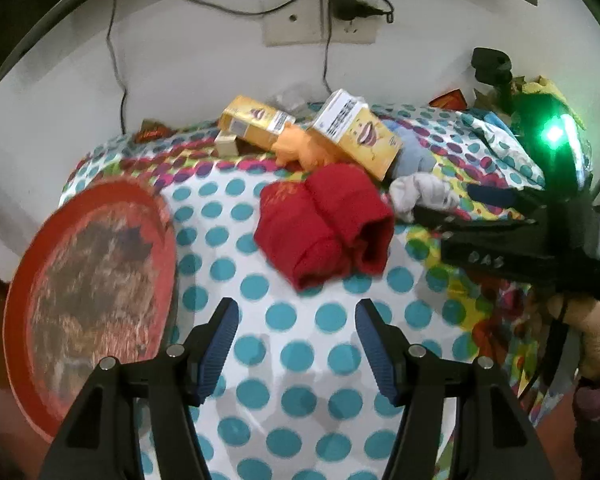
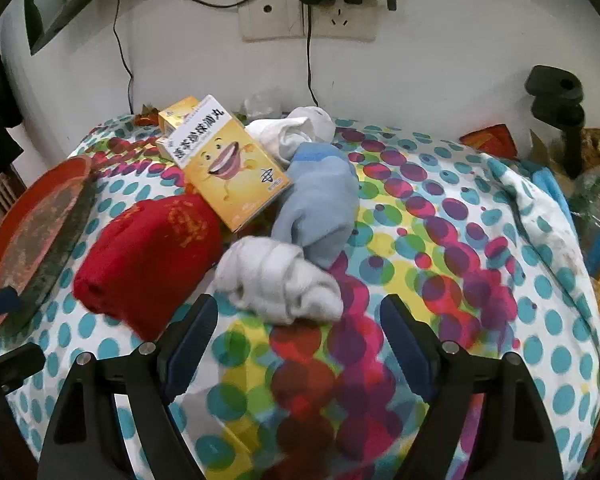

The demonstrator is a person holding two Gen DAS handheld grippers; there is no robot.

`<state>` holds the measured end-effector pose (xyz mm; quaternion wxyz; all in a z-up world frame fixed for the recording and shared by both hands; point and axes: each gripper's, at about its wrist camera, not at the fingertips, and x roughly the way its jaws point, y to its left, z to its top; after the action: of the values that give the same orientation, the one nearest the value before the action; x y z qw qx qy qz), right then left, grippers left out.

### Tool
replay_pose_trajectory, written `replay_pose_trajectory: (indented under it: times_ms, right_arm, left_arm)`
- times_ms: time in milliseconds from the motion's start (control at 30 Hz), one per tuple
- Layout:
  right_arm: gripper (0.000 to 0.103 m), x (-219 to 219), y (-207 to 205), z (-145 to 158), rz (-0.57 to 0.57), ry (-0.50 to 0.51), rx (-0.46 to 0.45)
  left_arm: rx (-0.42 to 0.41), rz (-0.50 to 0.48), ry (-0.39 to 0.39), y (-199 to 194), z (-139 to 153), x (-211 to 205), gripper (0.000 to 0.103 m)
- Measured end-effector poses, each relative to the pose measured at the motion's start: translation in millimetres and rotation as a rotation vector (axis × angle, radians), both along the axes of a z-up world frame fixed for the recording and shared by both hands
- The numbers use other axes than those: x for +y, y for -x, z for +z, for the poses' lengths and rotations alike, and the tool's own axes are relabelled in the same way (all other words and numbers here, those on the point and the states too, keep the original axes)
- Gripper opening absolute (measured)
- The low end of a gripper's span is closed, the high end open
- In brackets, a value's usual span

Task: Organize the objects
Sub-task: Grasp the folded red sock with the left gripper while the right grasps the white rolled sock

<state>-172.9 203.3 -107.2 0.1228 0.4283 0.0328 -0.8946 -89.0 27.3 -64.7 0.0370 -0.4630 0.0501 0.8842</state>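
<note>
Both grippers tilt downward over the dotted cloth [image 1: 300, 360], jaws apart and empty: the left gripper [image 1: 296, 332] before the red socks [image 1: 324, 224], the right gripper [image 2: 300, 332] just short of the grey socks [image 2: 276, 280]. Only the left view shows the orange toy [image 1: 300, 150]; only the right shows the blue sock [image 2: 320, 200] and white sock [image 2: 296, 128] whole, beside the yellow box [image 2: 232, 168]. The red tray [image 1: 92, 280] is blurred.

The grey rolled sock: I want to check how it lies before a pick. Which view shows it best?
The right wrist view: the grey rolled sock lies whole and close, just beyond the open right tool, beside the red sock bundle. The left wrist view shows it smaller, at the side, partly hidden behind the other tool.
</note>
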Motion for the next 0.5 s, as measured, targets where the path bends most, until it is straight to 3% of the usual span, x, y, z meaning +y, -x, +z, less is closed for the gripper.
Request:
replay_pose_trajectory:
  times_ms: [100, 200, 267, 333, 500]
  right_arm:
    - [0.074, -3, 9, -6, 0.026, 0.001, -0.008]
    - [0.053, -5, 16, -12, 0.064, 0.040, -0.033]
    - [0.048, -8, 19, -14, 0.083, 0.050, -0.030]
    - [0.029, -12, 20, -14, 0.109, 0.060, -0.026]
    - [0.028, 0, 13, -10, 0.086, 0.106, -0.007]
  left_arm:
    - [0.014, -0.030, 0.013, 11, 2, 9, 0.062]
    - [0.027, -0.058, 0.017, 22, 4, 16, 0.062]
    - [0.029, -0.070, 0.013, 32, 3, 20, 0.062]
    - [0.011, -0.069, 0.005, 43, 1, 22, 0.062]
    - [-0.035, -0.080, -0.029, 64, -8, 29, 0.062]
